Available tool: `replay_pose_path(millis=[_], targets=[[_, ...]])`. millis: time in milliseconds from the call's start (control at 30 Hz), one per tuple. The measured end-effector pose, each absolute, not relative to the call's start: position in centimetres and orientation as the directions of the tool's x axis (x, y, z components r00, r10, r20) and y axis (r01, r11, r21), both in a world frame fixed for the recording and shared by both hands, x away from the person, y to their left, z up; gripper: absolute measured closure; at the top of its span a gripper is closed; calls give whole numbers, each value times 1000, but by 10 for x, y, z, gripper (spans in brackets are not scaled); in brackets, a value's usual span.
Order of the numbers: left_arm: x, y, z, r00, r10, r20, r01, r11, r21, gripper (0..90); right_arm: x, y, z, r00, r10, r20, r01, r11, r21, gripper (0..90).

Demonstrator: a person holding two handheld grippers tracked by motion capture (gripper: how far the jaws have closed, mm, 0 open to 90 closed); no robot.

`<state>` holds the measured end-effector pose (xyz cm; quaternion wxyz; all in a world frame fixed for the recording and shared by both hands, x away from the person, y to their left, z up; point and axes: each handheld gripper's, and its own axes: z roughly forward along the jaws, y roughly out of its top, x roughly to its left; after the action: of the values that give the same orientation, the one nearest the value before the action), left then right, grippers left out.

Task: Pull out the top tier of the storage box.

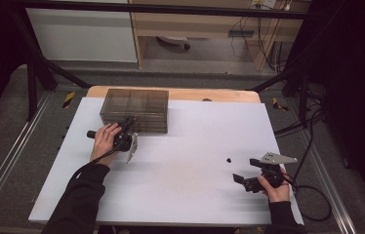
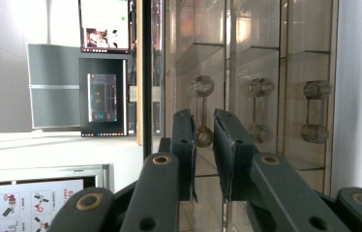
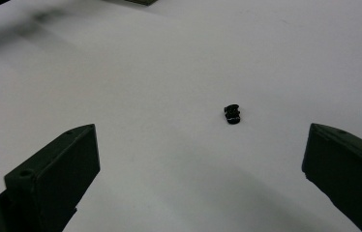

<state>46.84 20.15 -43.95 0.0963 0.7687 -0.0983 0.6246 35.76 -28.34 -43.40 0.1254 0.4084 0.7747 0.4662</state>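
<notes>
The left gripper point(image 2: 203, 145) has its fingers point(image 2: 184, 145) drawn close about a clear handle point(image 2: 202, 112) on the front of a smoky drawer box point(image 1: 134, 110). The handle's lower knob sits in the narrow gap between them; whether the pads press on it cannot be told. Two more clear handles, point(image 2: 260, 110) and point(image 2: 316, 111), stand further along the same front. In the high view, the left gripper point(image 1: 128, 127) lies turned on its side against the box front, with the left hand point(image 1: 105, 141) wrapped round it. The box stands at the far left of the white table point(image 1: 180, 161).

The right gripper point(image 3: 201, 164) has its fingers point(image 3: 55, 174) wide apart and empty, low over the table. A small black part point(image 3: 233, 114) lies on the table just ahead of them, touching neither. In the high view, the part point(image 1: 229, 159) sits just left of the right gripper point(image 1: 245, 181), held in the right hand point(image 1: 275, 189) near the table's near right corner, well apart from the box.
</notes>
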Motion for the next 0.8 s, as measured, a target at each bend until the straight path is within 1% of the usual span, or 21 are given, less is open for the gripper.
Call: replay_pose_path(millis=[367,667,800], targets=[[468,200,-441,175,-68,982,-270,-963,-18,803,358,-284,-434,-637,748,187,514,231,826,7],[468,200,-441,176,-66,982,-271,-962,-16,805,358,-284,-434,-637,748,187,513,231,827,7],[467,200,-442,173,-78,982,-267,-963,-29,806,358,-283,-434,-638,747,185,513,234,826,7]])
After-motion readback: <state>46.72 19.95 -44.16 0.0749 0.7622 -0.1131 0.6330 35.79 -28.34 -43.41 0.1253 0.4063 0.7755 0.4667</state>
